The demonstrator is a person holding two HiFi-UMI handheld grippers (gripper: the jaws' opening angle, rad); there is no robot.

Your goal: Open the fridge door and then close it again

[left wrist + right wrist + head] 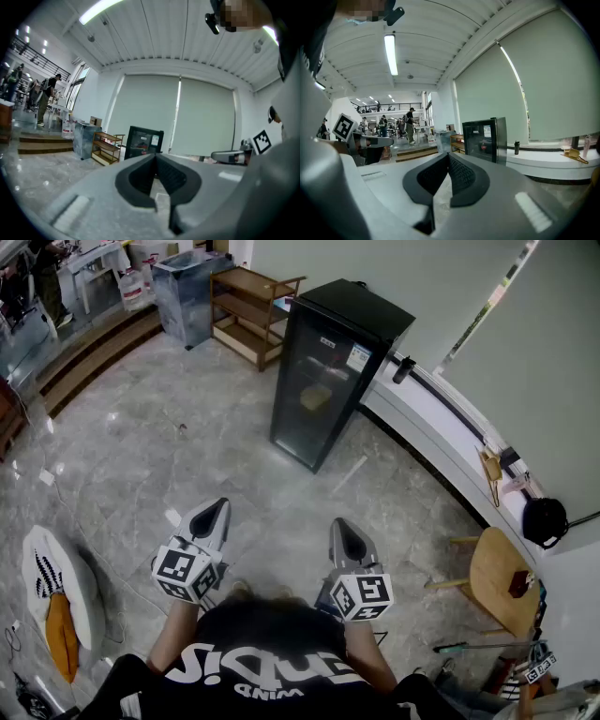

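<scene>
Nothing is begun yet: the tall black glass-door fridge stands shut, well apart from the grey left gripper and right gripper (both closed, empty).

Lit brightly and evenly from above, by a long strip light on the ceiling in the right gripper view and a second strip light at upper left in the left one. Glared in pale patches off the polished floor; threw only soft, faint shadows. Bent hard and darkened to black at the corners of both gripper views. Blurred up close on the left gripper and right gripper; sharper farther off.
</scene>
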